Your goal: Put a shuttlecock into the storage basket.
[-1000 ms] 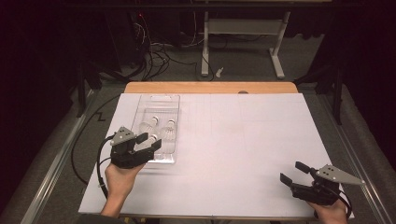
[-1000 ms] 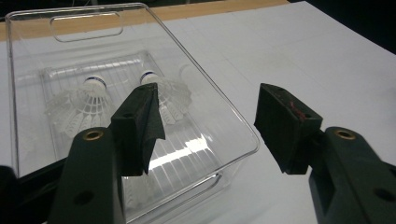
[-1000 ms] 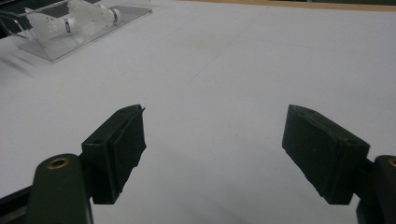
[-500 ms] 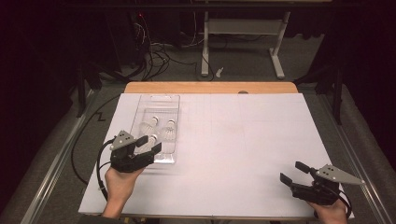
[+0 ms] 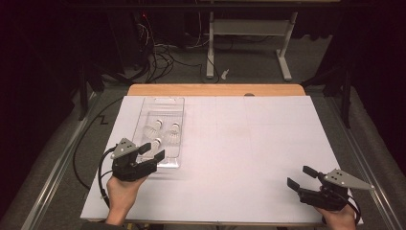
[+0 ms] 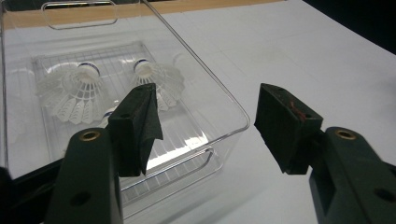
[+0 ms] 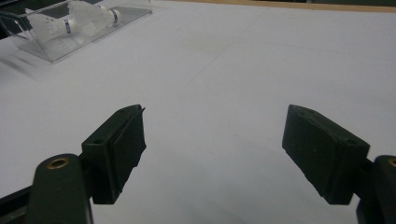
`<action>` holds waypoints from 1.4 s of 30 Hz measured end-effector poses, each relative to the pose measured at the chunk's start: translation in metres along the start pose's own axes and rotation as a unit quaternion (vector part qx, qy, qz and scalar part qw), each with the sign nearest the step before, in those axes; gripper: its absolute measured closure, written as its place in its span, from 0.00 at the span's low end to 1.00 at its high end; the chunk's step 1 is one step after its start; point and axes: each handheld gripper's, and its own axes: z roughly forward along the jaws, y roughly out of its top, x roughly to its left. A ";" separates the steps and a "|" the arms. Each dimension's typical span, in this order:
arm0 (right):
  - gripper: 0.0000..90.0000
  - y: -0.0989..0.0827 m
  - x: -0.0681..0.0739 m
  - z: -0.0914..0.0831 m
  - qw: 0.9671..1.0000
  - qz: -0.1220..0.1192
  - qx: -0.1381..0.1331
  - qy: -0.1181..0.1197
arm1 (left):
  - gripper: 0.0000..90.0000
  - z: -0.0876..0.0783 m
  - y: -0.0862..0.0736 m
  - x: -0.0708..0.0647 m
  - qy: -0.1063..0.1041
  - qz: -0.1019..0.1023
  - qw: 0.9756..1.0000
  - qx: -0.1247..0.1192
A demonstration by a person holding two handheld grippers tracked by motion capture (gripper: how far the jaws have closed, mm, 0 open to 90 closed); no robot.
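I am holding my left gripper (image 5: 152, 152) with its jaws spread apart and grasping nothing, hovering at the near end of a clear plastic tray (image 5: 143, 109) that is lying on the left side of the white table (image 5: 249, 143). Three white shuttlecocks (image 6: 74, 91) are lying inside the tray, just beyond the left jaw in the left gripper view. My right gripper (image 5: 301, 178) is sitting near the table's front right corner, well apart from the tray, jaws wide and gripping nothing.

A dim lab: white-covered table (image 5: 249, 158), tangled floor cables (image 5: 158, 52), a metal stand (image 5: 246, 36) behind.
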 end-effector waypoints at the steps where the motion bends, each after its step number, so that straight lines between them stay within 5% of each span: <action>1: 0.24 0.000 0.000 0.000 1.000 0.001 0.000 0.000 | 0.44 0.000 -0.001 0.000 0.000 0.000 1.000 0.001; 42: 0.24 0.000 -0.001 0.000 1.000 0.005 -0.001 0.000 | 0.43 -0.012 -0.025 0.008 0.016 -0.017 1.000 -0.012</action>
